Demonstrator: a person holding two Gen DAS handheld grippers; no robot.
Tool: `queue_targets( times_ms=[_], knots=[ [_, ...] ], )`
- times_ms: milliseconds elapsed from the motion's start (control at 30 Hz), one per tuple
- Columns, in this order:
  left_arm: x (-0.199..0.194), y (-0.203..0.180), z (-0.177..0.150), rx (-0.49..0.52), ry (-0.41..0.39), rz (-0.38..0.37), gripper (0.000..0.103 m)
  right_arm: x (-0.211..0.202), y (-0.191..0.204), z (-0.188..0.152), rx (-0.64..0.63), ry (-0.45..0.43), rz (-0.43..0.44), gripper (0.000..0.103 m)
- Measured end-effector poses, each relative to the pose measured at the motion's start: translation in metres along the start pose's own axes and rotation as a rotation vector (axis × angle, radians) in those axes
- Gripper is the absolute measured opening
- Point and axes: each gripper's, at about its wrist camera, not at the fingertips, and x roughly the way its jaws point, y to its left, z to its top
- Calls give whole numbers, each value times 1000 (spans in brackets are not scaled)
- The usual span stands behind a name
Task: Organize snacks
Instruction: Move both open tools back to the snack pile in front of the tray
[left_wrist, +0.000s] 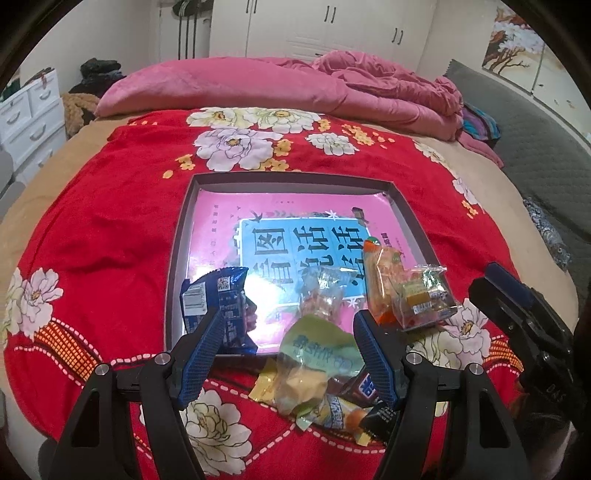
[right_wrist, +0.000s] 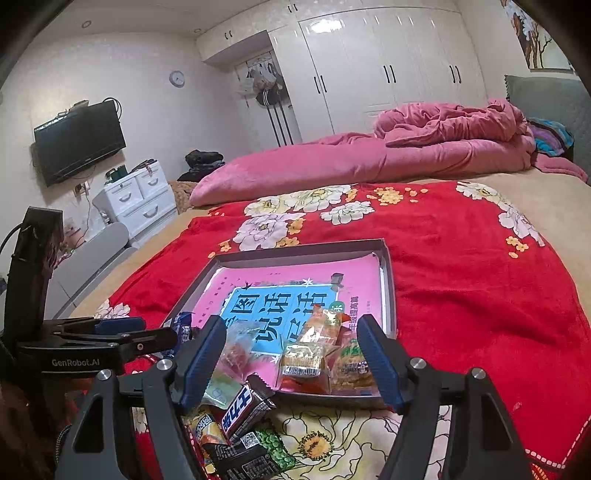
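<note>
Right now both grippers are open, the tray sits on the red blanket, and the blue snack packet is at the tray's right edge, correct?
Not quite. The blue snack packet is at the left edge of the tray, as the left wrist view shows. Both the left gripper and right gripper are open, and the tray sits on the red blanket.

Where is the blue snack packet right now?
In the left wrist view, the blue snack packet stands in the tray's near-left corner, just beyond the left hand-held gripper's left finger.

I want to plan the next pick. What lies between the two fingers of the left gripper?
In the left wrist view, the open left gripper frames a pale green packet on the red blanket, with a yellow packet under it.
</note>
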Motion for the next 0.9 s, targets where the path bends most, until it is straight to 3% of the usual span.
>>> queue_targets(
  times_ms=[900],
  knots=[
    [-3, -9, -30, 50, 12, -10, 74, -2, 15, -15, -36, 42, 22, 74]
  ],
)
